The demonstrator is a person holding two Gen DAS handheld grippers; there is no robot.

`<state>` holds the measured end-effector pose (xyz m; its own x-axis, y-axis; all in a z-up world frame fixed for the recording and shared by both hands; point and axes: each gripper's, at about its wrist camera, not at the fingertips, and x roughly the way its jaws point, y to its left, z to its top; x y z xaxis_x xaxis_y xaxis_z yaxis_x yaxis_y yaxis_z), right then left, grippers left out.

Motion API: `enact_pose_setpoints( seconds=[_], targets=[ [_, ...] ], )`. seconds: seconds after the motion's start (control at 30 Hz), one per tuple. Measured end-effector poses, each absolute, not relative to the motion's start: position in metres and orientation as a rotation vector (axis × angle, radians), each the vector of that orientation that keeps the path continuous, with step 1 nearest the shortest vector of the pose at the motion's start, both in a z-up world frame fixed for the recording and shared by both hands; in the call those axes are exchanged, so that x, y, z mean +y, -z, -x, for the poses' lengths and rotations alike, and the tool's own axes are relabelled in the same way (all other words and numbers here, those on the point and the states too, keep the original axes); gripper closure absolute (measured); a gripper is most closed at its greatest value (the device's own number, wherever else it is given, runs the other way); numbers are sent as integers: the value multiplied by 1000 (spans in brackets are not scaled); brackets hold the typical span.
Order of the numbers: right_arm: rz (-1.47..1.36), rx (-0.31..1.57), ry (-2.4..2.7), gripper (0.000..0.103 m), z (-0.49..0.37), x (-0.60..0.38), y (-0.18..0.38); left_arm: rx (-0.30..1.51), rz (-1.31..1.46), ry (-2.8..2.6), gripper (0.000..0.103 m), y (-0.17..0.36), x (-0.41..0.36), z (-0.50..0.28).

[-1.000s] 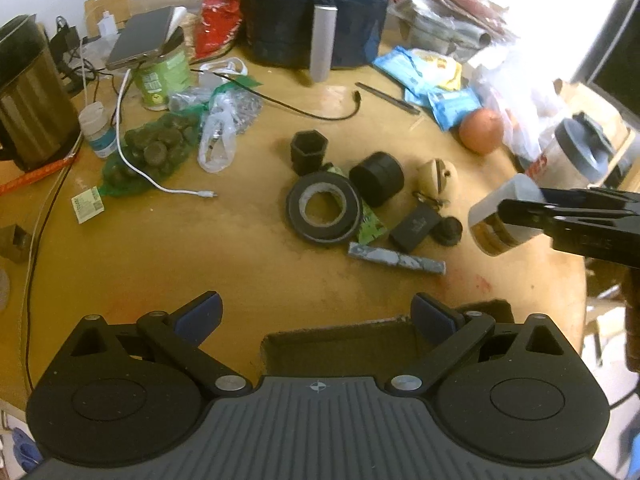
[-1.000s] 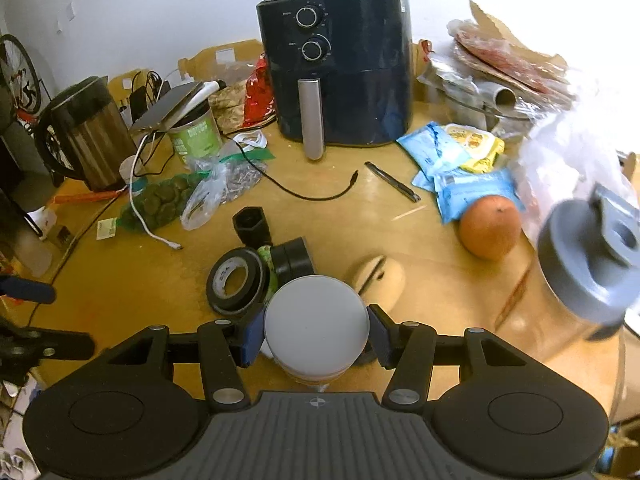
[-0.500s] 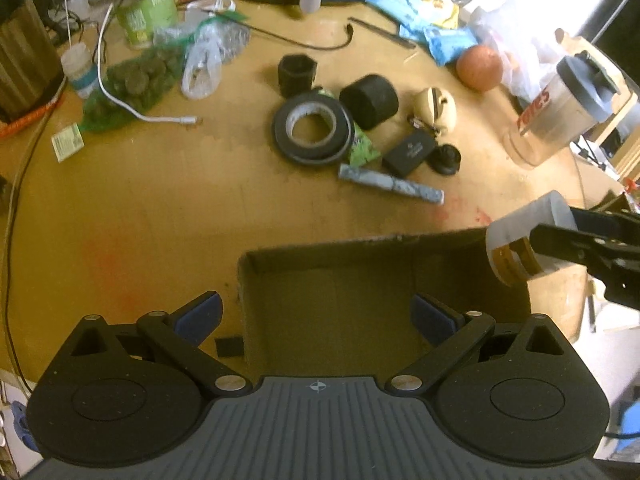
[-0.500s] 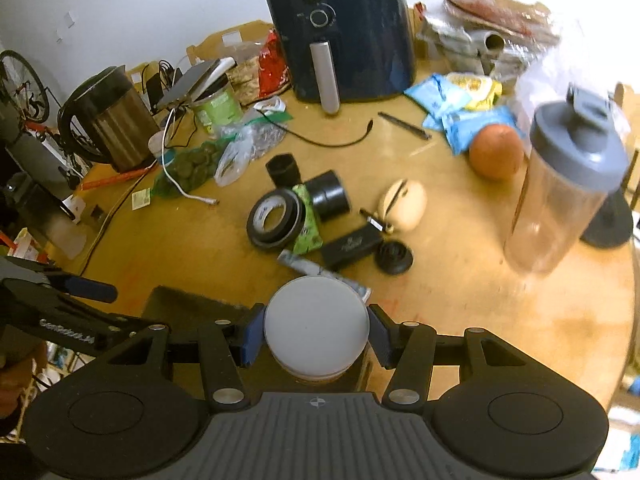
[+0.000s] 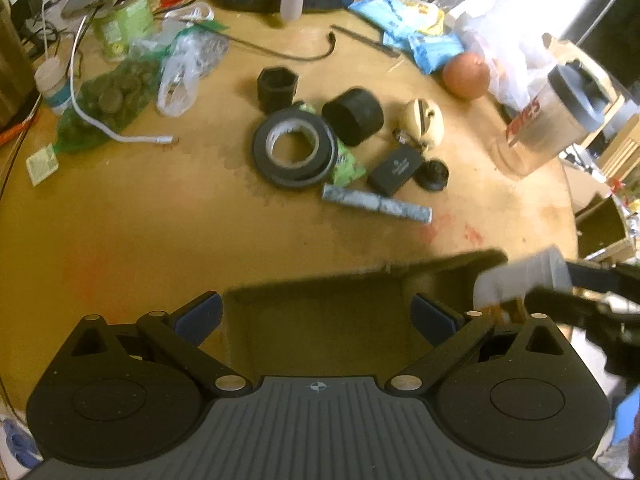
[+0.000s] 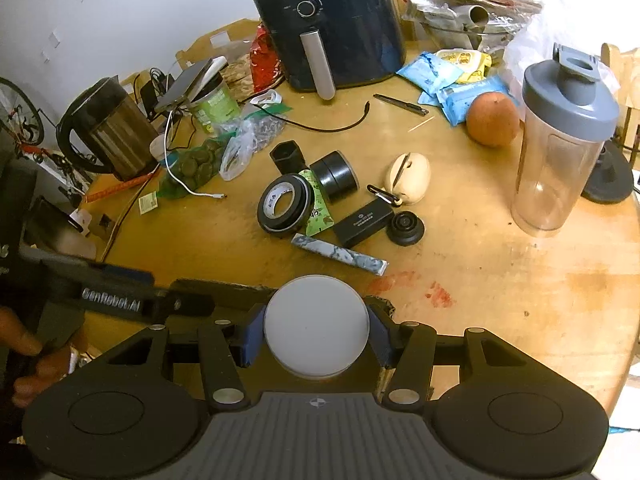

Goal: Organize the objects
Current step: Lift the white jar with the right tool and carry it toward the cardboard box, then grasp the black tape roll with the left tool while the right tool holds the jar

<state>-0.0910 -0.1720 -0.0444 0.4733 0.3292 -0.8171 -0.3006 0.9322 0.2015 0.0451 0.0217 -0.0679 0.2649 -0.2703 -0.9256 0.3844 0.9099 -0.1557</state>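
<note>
white-lidded jar [image 6: 316, 330], amber contents

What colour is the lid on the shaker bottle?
Grey: the lid tops a clear shaker bottle; the right wrist view shows it best.

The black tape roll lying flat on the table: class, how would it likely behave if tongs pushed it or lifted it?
The black tape roll lies flat on the table, so a push would probably slide it, not roll it. Stood on edge, its round rim would likely roll. Its thick ring looks rigid, and the open core should give the tongs a firm hold.
</note>
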Motion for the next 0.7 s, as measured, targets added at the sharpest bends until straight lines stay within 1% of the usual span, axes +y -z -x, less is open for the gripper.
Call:
enact_pose_setpoints(
  seconds=[0.37,0.7],
  targets=[
    [-69,1000,-330,47,92,-177,35,1148,-88,500,1,76,12,-99],
    [-99,999,-228,47,92,-189,27,1149,-72,515,1,110,5,-152]
  ],
)
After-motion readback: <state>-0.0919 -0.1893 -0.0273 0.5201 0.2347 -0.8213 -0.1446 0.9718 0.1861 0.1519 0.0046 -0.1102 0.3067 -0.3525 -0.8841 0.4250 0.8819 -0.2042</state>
